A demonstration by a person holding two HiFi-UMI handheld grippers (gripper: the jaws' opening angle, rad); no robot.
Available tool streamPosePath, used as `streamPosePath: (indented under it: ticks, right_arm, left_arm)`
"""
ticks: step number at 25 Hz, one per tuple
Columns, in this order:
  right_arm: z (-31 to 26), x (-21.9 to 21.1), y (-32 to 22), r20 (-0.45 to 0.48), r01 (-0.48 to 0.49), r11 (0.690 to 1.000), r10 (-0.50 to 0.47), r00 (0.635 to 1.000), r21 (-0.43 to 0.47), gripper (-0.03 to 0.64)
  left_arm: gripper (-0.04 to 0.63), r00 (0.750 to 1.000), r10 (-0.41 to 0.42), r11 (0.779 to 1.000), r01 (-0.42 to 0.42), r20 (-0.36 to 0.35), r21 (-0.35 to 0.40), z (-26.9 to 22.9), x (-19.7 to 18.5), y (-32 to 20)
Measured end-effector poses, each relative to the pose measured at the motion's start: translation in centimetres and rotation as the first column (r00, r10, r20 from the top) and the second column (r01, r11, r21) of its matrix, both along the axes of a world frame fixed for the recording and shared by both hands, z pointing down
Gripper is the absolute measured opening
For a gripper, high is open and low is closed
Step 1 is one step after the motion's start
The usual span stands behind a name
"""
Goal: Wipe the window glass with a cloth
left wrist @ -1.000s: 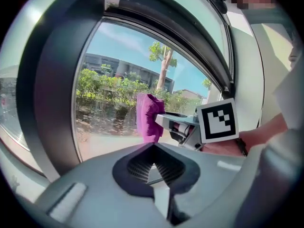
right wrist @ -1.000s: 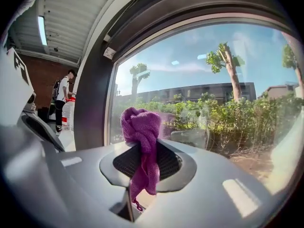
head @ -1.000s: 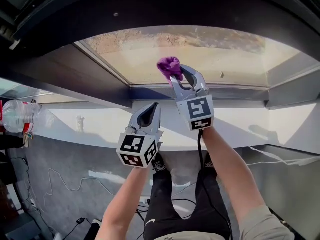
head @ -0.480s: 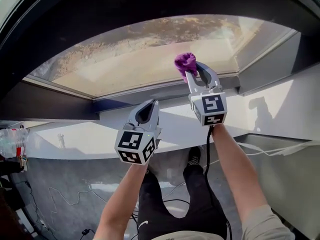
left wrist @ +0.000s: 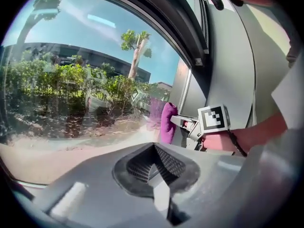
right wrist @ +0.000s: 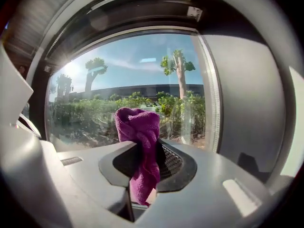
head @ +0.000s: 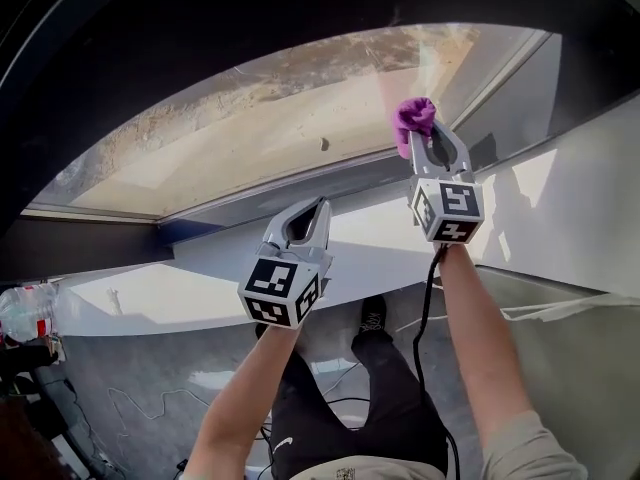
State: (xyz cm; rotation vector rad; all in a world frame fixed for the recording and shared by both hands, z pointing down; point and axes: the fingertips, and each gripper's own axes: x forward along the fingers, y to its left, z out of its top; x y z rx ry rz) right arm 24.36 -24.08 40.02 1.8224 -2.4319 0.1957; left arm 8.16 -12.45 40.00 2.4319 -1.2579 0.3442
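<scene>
One bunched purple microfibre cloth (head: 414,118) is clamped in the right tongs (head: 431,144), its top against the single clear window glass pane (head: 250,118) near its right edge. The left tongs (head: 312,210) are clenched, empty, lower down.

Head camera: high above the person's forearms, tilted steeply down over the left gripper (head: 316,208) and right gripper (head: 425,140) toward the window glass (head: 280,118). Left gripper camera: close to the pane, looking out along its own fingers (left wrist: 109,194) – the right gripper and its cloth (left wrist: 167,121) enter at its right. Right gripper camera: faces the same glass nearly square-on, with the cloth close in its foreground. All three views share the pane and the cloth.
</scene>
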Motion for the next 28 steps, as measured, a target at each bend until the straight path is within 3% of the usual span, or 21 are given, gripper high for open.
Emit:
streamPosePath:
  ticks: [5, 10, 16, 20, 21, 24, 28]
  right_arm:
    - [1.4, 5.7, -0.8, 0.067, -0.139, 0.99, 0.14, 0.988, -0.032, 0.104]
    - [2.4, 8.8, -1.1, 0.143, -0.276, 0.958, 0.284, 0.948, -0.072, 0.103]
    - [3.1, 11.6, -1.2, 0.138, -0.467, 0.877, 0.479, 0.867, -0.112, 0.103]
    - [3.8, 12.9, -0.5, 0.109, -0.585, 0.791, 0.607, 0.787, -0.178, 0.101]
    - [3.6, 12.6, -0.2, 0.104, -0.595, 0.782, 0.618, 0.78, -0.184, 0.101]
    - [2.9, 9.2, 1.5, 0.101, -0.557, 0.813, 0.576, 0.811, -0.167, 0.1]
    - [2.3, 0.1, 3.7, 0.106, -0.386, 0.915, 0.398, 0.911, -0.117, 0.101]
  left_arm:
    - [0.002, 0.999, 0.037, 0.999, -0.037, 0.005, -0.014, 0.9, 2.6, -0.4]
    - [0.002, 0.999, 0.046, 0.998, -0.045, 0.013, -0.037, 1.9, 2.7, -0.1]
    - [0.002, 0.998, 0.056, 0.997, -0.056, 0.013, -0.049, 2.4, 1.2, 0.8]
    - [0.002, 0.999, 0.045, 0.998, -0.044, 0.007, -0.052, 2.5, -1.3, 2.1]
    - [0.002, 0.999, 0.037, 0.998, -0.037, 0.007, -0.051, 2.5, -2.2, 2.5]
    - [0.001, 1.0, 0.007, 0.998, -0.006, 0.007, -0.063, 2.8, -5.3, 3.7]
    - [0.002, 0.998, -0.054, 0.996, 0.055, 0.012, -0.064, 2.5, -10.6, 5.0]
